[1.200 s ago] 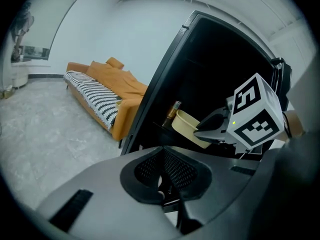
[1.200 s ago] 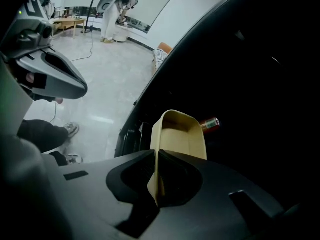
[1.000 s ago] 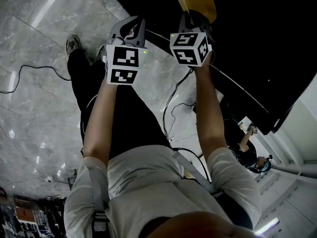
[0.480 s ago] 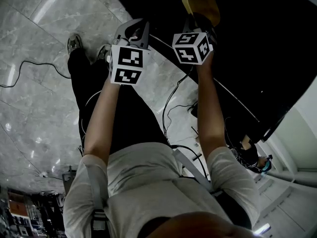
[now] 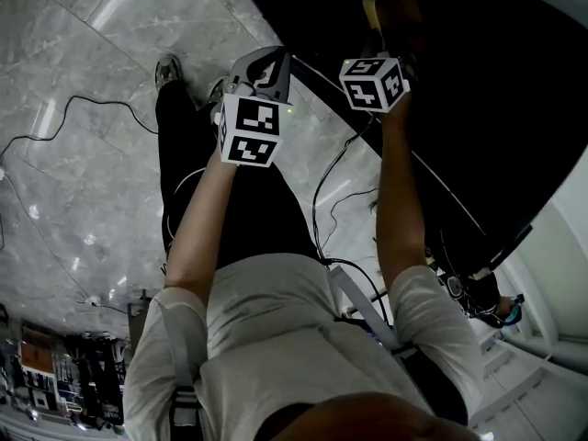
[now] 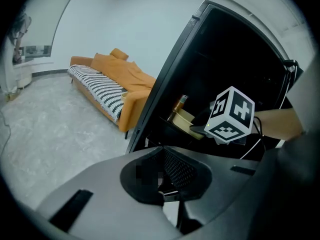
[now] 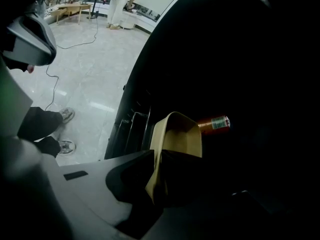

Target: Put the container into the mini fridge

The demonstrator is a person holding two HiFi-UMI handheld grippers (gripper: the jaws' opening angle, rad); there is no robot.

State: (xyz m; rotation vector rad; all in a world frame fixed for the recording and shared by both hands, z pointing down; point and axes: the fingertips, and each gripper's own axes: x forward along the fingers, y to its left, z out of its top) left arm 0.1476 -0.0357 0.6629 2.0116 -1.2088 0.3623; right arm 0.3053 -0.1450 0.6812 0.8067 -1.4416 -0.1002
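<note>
A tan container [image 7: 177, 136] hangs by its rim from my right gripper [image 7: 156, 191], which is shut on it. The container sits inside the dark opening of the black mini fridge [image 7: 250, 59], just in front of a bottle with a red label [image 7: 214, 124] lying inside. In the head view the container [image 5: 380, 9] shows dimly beyond the right gripper's marker cube [image 5: 374, 83]. My left gripper [image 6: 167, 196] is shut and holds nothing. It stays outside the fridge, left of the right hand, and in its view the container [image 6: 187, 121] shows inside the fridge.
The fridge door [image 6: 165, 84] stands open, with wire racks [image 7: 135, 126] on its inner side. Cables [image 5: 55, 122] trail over the marble floor by the person's shoes [image 5: 168, 67]. An orange sofa [image 6: 107, 81] stands against the far wall. Another person [image 5: 478, 292] is low on the right.
My right gripper has carried the container a little deeper into the fridge's dark opening, where it now looks dimmer. The left gripper has stayed beside it.
</note>
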